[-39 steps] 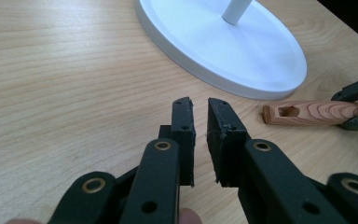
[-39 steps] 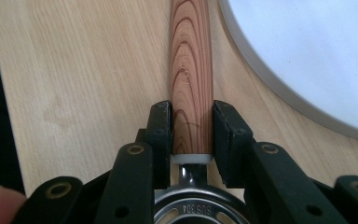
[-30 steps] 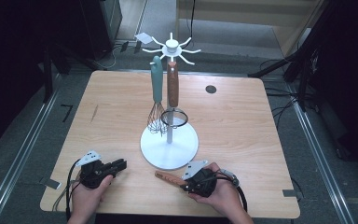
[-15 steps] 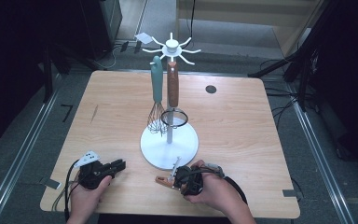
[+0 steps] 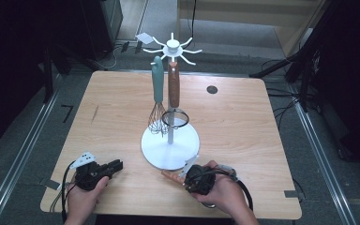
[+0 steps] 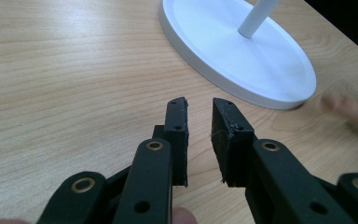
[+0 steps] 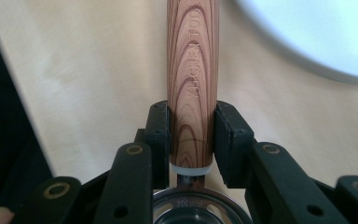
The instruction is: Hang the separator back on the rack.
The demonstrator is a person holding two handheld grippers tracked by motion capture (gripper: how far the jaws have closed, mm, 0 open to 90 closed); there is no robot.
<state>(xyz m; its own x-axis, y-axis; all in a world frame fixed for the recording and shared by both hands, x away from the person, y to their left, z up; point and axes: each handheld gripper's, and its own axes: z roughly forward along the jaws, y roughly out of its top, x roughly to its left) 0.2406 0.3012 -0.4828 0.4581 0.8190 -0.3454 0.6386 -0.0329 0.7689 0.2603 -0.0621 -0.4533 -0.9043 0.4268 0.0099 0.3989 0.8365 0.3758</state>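
Left of the white rack, your left gripper rests on the table near its front edge, jaws a narrow gap apart with nothing between them and pointing toward the rack's base.

On the rack hang a teal-handled whisk and a wood-handled utensil, side by side on its hooks.

Just in front of the rack's base, your right gripper is clamped on the wooden handle of a third utensil, gripping near the handle's metal-collar end; its jaws have just been closing on it. The handle points away to the left, low over the table.

This looks like the pick-up step, with hanging to follow. Next you'd need to lift the utensil, tip it upright and bring its hanging end to a free hook.
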